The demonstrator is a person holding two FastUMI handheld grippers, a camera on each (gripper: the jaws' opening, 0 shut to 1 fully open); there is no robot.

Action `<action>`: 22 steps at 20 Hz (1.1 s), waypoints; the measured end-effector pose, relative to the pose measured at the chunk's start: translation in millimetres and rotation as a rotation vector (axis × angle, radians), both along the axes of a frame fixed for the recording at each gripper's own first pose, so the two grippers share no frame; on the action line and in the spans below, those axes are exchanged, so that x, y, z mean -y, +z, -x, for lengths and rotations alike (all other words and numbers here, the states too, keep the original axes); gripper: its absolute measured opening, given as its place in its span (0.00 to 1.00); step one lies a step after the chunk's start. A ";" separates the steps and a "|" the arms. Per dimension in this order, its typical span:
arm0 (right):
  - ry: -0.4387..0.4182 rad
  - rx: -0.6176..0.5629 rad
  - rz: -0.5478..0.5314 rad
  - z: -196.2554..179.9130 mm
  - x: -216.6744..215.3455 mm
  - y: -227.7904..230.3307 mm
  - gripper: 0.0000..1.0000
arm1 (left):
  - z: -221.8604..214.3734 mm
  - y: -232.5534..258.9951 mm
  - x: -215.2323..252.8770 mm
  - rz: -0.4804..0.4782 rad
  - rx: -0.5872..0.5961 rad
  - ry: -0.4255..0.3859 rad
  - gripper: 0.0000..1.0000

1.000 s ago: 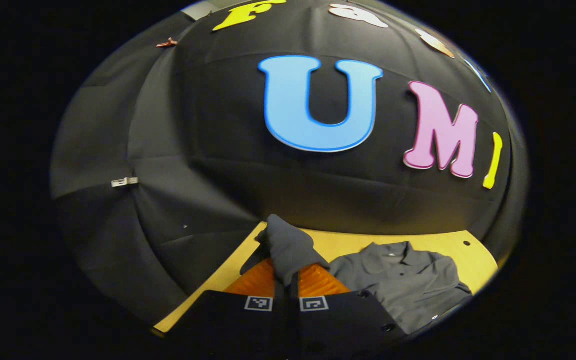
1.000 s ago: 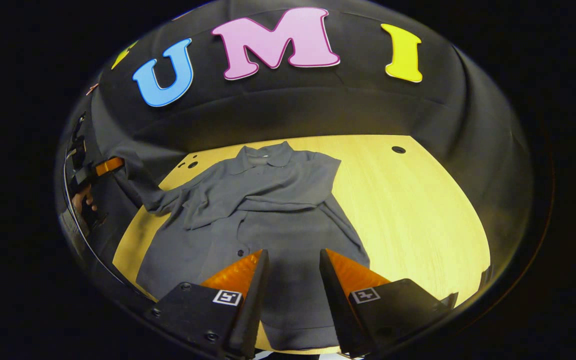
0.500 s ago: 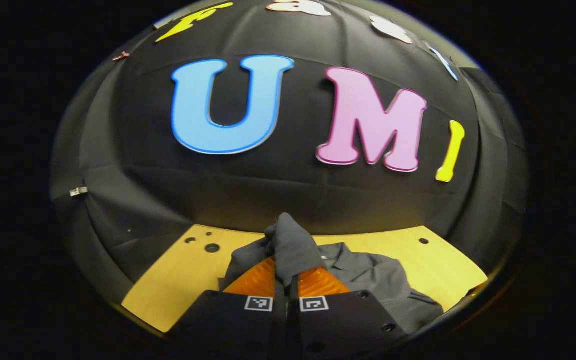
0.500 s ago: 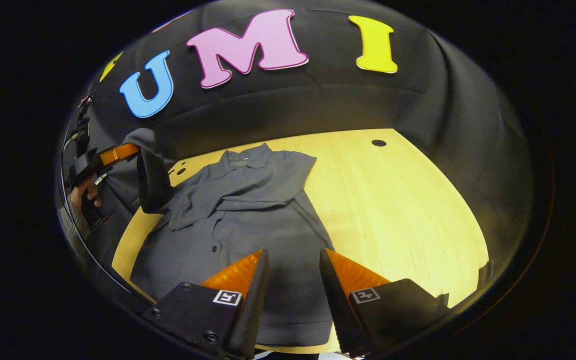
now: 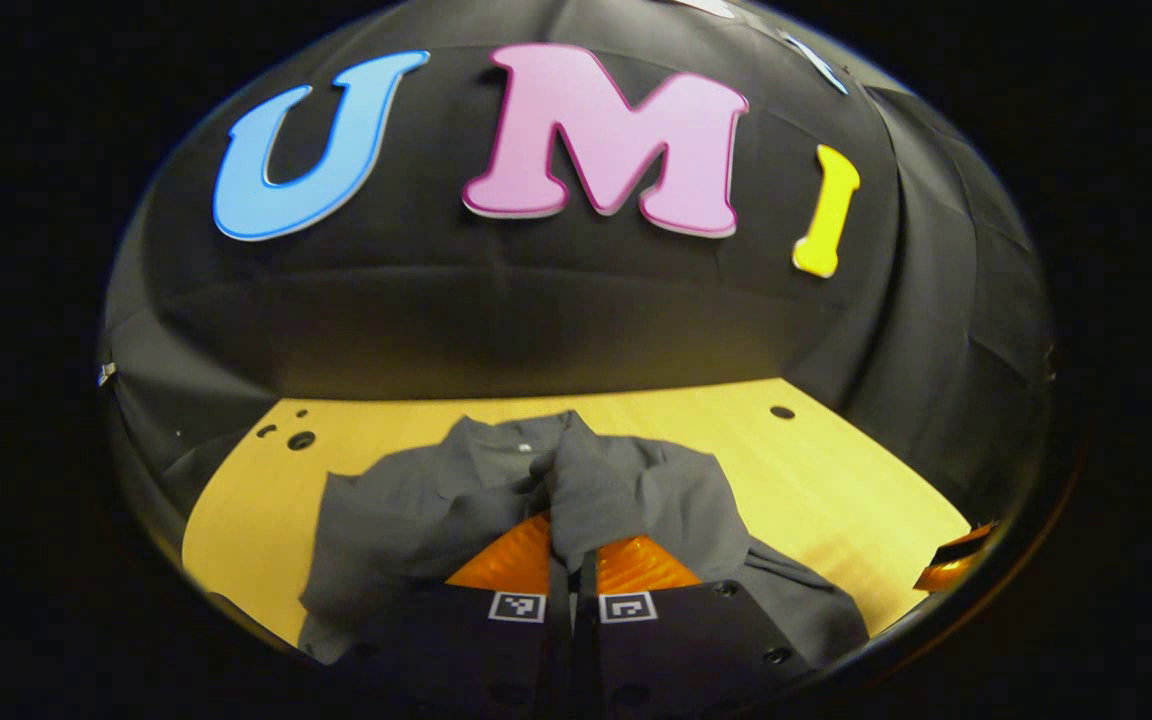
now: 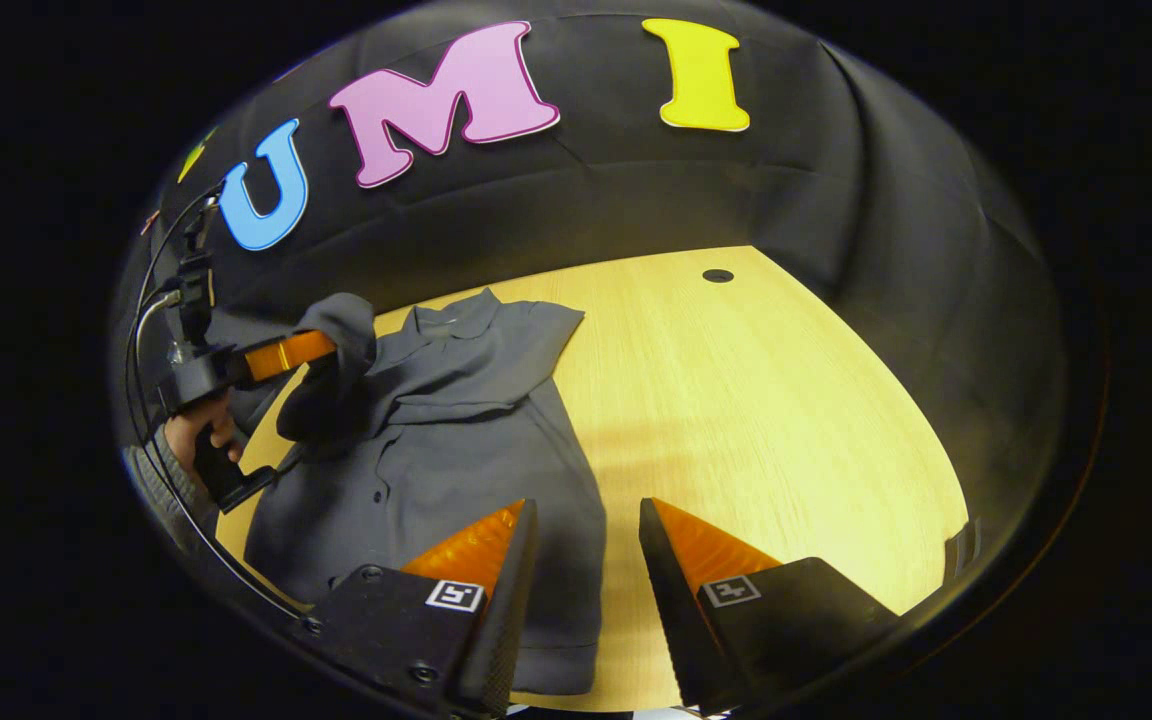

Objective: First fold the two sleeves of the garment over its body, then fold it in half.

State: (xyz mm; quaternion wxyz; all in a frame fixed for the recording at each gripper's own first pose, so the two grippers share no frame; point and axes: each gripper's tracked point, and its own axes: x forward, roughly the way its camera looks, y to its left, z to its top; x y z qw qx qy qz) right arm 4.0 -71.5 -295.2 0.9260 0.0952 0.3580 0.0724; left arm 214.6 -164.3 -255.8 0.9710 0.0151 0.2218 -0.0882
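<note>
Over the shirt [image 6: 456, 440], left hand-held gripper [image 5: 573, 545] pinches sleeve [image 5: 586, 490].

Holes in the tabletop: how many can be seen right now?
4. In the left gripper view, three holes sit clustered at the far left corner, one at the far right. The shirt may hide others.

The shirt's [image 5: 656, 500] near hem is cut off behind the left gripper's [image 5: 573, 560] body.
</note>
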 end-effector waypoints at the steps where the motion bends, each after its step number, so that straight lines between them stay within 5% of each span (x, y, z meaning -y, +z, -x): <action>1: 0.007 -0.007 0.005 1.3 2.3 -5.4 0.64 | 0.9 -13.0 5.6 -0.015 -0.016 -0.011 0.06; 7: 0.020 -0.049 0.011 7.0 17.1 -24.4 0.64 | 5.1 -63.8 36.0 0.007 -0.096 -0.014 0.06; 10: 0.013 -0.060 0.007 6.2 24.2 -28.3 0.64 | 9.7 -75.5 44.9 0.021 -0.131 -0.015 0.19; 11: 0.008 -0.059 0.005 5.1 26.0 -28.4 0.64 | 12.3 -77.4 46.5 0.033 -0.137 -0.011 0.34; 12: 0.009 -0.060 0.002 4.1 26.2 -28.6 0.64 | 14.0 -78.4 50.0 0.050 -0.140 -0.013 0.29; 13: 0.011 -0.061 0.002 4.1 25.8 -29.5 0.64 | 16.7 -77.1 53.5 0.070 -0.142 -0.022 0.42; 16: 0.018 -0.065 0.008 4.1 25.4 -30.9 0.64 | 24.1 -68.0 67.2 0.141 -0.137 -0.070 0.41; 18: 0.020 -0.063 0.006 5.3 23.0 -29.1 0.64 | 28.7 -57.2 71.4 0.158 -0.110 -0.091 0.64; 19: 0.024 -0.066 0.003 6.8 20.7 -29.1 0.64 | 32.3 -49.1 72.6 0.167 -0.093 -0.100 0.85; 20: 0.028 -0.067 -0.004 8.6 18.2 -27.0 0.64 | 35.6 -41.8 75.7 0.180 -0.077 -0.117 0.90; 21: 0.031 -0.067 -0.011 9.5 15.2 -25.3 0.77 | 44.4 -31.2 76.9 0.193 -0.064 -0.134 0.95; 22: 0.034 -0.066 -0.012 11.2 12.8 -23.3 0.68 | 52.3 -23.8 73.4 0.199 -0.055 -0.149 0.96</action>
